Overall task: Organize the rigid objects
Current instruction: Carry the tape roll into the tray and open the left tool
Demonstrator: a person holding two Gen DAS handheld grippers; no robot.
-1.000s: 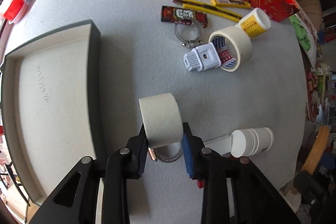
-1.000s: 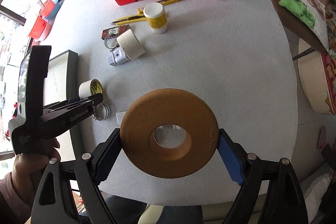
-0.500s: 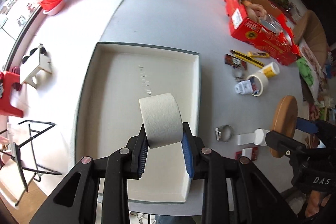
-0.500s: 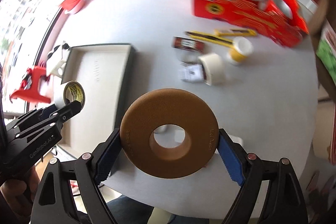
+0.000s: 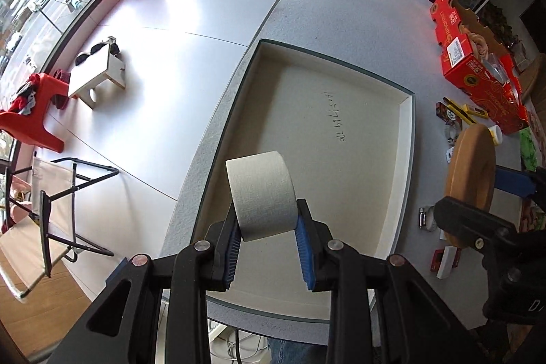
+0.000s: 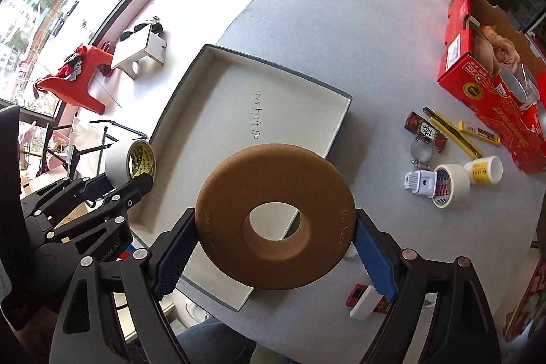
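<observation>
Left tool point(image 5: 266, 229) clamps a roll of masking tape point(image 5: 261, 195) edge-on between its blue pads, held in the air above the near part of the shallow white tray point(image 5: 406, 139). Right tool point(image 6: 273, 239) grips a brown foam ring point(image 6: 273, 217) by its outer rim, above the tray's near right corner. The tray sits on the grey desk point(image 6: 358, 50), nothing lying in it. Loose items lie well to the tray's right: tape roll point(image 6: 450, 181), small jar point(image 6: 483, 169), yellow cutters point(image 6: 454, 132), red box point(image 6: 491, 70).

A grey table point(image 6: 341, 33) bears a shallow tray point(image 6: 273, 67) and red box point(image 6: 484, 91).
</observation>
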